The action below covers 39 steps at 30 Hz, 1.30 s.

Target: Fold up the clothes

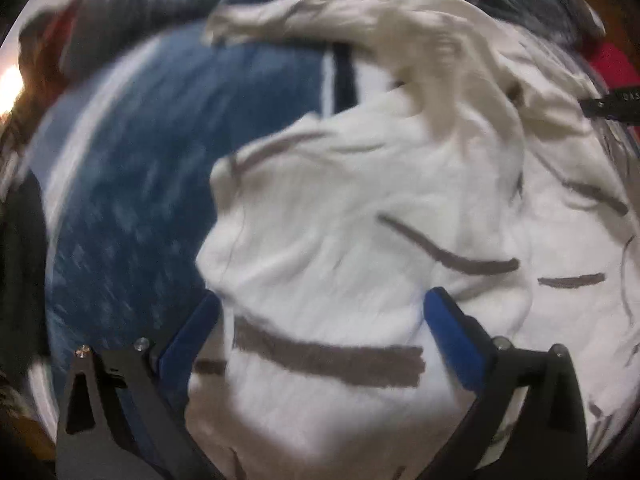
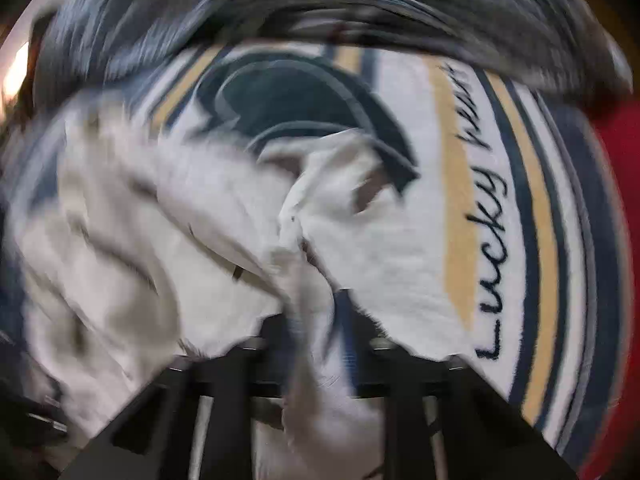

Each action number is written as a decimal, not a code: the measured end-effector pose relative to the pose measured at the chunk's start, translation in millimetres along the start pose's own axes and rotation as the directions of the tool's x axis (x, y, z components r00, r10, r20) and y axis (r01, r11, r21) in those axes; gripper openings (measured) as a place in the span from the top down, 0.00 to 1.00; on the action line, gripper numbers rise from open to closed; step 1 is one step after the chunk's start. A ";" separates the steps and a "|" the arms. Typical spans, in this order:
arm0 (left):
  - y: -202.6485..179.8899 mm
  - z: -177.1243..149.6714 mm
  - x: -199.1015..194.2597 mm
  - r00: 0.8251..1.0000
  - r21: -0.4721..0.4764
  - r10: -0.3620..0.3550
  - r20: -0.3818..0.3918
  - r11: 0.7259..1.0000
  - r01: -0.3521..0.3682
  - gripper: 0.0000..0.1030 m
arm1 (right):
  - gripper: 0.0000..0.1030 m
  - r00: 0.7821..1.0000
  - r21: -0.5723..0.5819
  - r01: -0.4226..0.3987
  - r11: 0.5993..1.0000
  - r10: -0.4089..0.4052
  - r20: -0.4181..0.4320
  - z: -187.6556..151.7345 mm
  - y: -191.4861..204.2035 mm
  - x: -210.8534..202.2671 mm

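Observation:
A white garment (image 1: 360, 240) with thin brown dashes lies crumpled over a blue and white blanket (image 1: 132, 184). My left gripper (image 1: 320, 312) hovers just above its near part, jaws wide apart, blue pads (image 1: 452, 340) on either side of a brown stripe, holding nothing. In the right wrist view the same white garment (image 2: 192, 208) is bunched up and blurred. My right gripper (image 2: 314, 312) is shut on a pinched fold of it, and cloth hangs down between the fingers.
The blanket (image 2: 460, 200) under the garment has tan and navy stripes, a dark crest and the word "Lucky". A dark plaid cloth (image 2: 320, 4) lies along the far side. Something red (image 2: 624, 200) sits at the right edge. A black gripper tip (image 1: 612, 106) shows at the right.

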<state>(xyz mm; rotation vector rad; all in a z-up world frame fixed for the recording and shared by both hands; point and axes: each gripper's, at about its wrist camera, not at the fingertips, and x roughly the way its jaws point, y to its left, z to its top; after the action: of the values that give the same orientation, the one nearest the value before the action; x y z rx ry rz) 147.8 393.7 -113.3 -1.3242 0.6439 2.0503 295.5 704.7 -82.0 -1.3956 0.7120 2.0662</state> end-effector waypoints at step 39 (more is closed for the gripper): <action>42.6 8.8 11.6 0.992 -0.019 0.121 0.026 0.993 -0.120 0.00 | 0.92 0.978 0.348 0.191 0.918 -0.207 0.010 -72.5 -219.0 -107.7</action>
<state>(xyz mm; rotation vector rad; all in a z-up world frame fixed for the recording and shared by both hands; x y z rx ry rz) 108.2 372.6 -117.6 -1.2934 0.7105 2.1712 527.8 796.0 -31.8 -1.1642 0.8305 1.7111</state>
